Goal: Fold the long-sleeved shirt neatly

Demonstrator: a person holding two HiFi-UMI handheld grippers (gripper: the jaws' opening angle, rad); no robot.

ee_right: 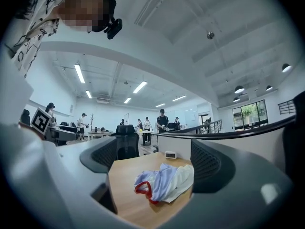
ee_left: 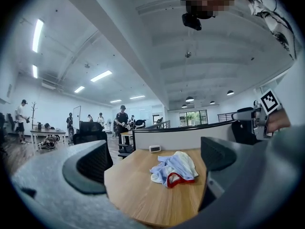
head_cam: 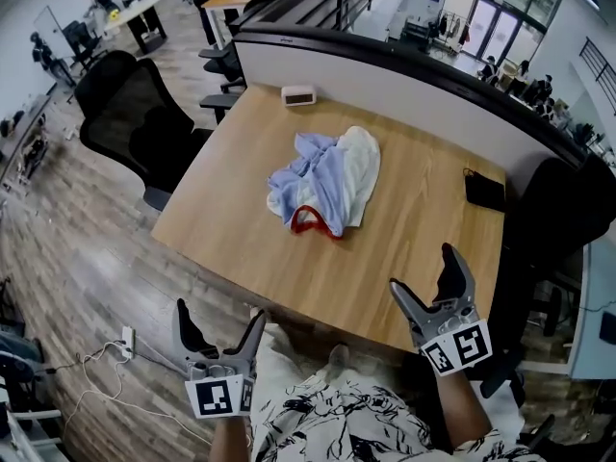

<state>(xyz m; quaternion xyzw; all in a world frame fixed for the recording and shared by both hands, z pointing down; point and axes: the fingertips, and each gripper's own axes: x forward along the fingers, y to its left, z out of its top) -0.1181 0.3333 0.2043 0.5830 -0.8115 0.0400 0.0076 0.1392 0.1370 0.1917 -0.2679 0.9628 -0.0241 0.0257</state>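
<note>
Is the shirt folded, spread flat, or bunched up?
Bunched up. The shirt lies in a crumpled heap on the table, with its layers overlapping unevenly and its red collar showing. No neat edges.

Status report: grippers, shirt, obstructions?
Left gripper, right gripper open, empty, short of shirt. Shirt crumpled, middle of table. Clock, black case clear of it.

Bright, even ceiling-strip light; strong fisheye bending at edges; near foreground perhaps slightly soft

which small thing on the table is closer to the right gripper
The flat black item at the right edge of the table, nearest the right gripper; the small white device lies at the far edge, beyond the shirt.
</note>
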